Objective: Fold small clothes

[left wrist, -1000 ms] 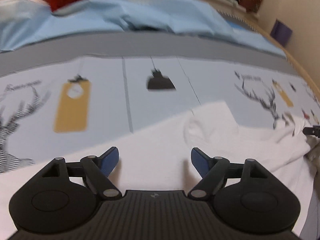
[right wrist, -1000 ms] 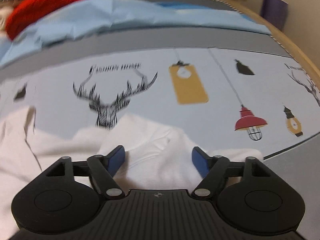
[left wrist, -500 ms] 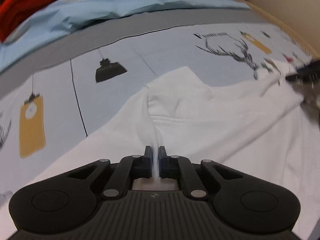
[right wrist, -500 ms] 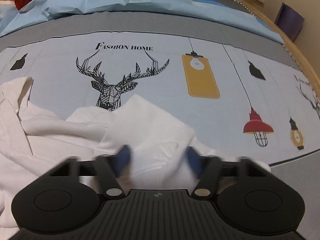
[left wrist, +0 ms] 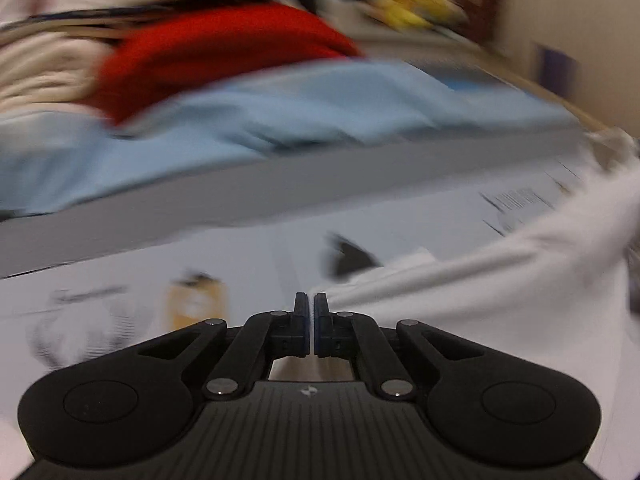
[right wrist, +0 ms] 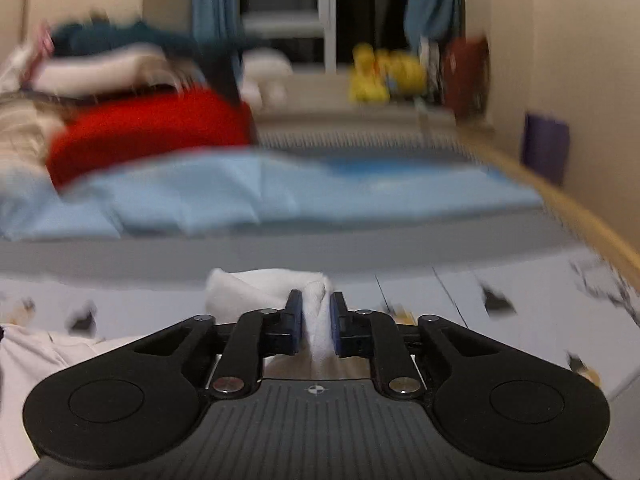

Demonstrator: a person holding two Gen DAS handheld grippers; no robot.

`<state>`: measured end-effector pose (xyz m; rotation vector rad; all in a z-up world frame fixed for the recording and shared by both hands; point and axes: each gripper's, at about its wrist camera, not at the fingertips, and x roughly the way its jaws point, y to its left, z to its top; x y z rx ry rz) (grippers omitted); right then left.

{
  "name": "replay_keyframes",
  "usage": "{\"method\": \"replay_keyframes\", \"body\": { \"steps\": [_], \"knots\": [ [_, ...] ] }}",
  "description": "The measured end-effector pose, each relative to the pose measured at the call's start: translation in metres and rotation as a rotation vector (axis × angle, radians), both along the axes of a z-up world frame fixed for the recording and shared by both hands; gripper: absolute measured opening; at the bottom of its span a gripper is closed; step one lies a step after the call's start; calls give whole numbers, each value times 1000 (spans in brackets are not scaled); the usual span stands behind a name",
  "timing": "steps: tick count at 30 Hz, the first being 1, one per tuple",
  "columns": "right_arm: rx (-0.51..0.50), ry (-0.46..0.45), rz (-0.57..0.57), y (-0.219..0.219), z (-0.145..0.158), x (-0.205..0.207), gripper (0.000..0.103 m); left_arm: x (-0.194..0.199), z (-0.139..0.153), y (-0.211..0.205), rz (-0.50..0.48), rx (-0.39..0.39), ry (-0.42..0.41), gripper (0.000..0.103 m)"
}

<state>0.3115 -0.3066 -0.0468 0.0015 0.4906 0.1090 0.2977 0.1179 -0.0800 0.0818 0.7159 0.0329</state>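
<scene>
White garment [left wrist: 500, 280] is gripped at two spots and is stretched between them above the bed sheet [left wrist: 240, 264]. Left gripper [left wrist: 311, 308]: jaws are seen fully shut; an edge of the white cloth is seen running out from the jaw tips toward the right of the left wrist view, so a thin pinch of fabric is judged to be held, though the cloth between the pads themselves is barely visible. Right gripper [right wrist: 316, 312]: jaws are closing on a thick bunched fold of the same garment [right wrist: 264, 286], which is seen standing up between the blue pads and pressed by both.

Key relation: from the left jaws the garment lies to the right and slightly ahead, with its long axis running across from one gripper to the other; from the right jaws the rest of the cloth hangs off to the lower left. Both ends are held, so neither hand is nearer; the cloth is shared.

Both views are heavily blurred. Behind, a light blue blanket [right wrist: 240, 196], a red item [right wrist: 148, 128] and a pile of other clothes are made out. The printed sheet is mostly uncovered ahead of the jaws. Step is judged as lifting the garment for laying out or folding over; no fold is seen completed yet.
</scene>
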Motion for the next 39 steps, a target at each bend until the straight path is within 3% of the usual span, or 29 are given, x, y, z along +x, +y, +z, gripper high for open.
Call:
{"method": "replay_keyframes", "body": {
  "steps": [1,2,4,7,12,15,20,21,25,27,29,32,34,37,39],
  "knots": [
    [-19,14,-8,6,-2,2,62,1,1,4,39,8,-7,2],
    [-46,42,-23,12,-5,5,69,3,-1,7,62,13,7,3],
    [-98,65,-24,20,-15,4,69,8,-10,9,54,-2,85,9],
    [-130,114,33,26,-24,3,69,6,-13,4,61,65,79,13],
    [-153,146,86,31,-26,-3,69,-2,-7,11,81,-2,81,16],
    [-135,158,72,28,-20,-8,69,-14,0,3,53,2,77,26],
    [-54,146,37,12,1,-26,66,-48,17,-4,30,-25,70,33],
    [-34,144,34,9,7,-31,61,-54,21,-3,31,-41,78,33],
    [40,160,54,1,30,-49,25,-84,45,2,23,-89,99,32],
    [73,172,64,-3,42,-60,21,-101,59,4,11,-120,114,26],
    [92,174,77,-4,53,-73,21,-121,71,3,2,-141,140,19],
    [117,182,94,-8,62,-94,21,-150,83,0,7,-164,176,19],
    [136,192,94,-12,58,-107,21,-169,85,0,20,-224,187,19],
    [165,242,72,-17,35,-118,21,-196,66,2,43,-345,209,19],
    [182,345,73,-20,11,-115,21,-201,38,0,70,-355,349,18]
  ]
}}
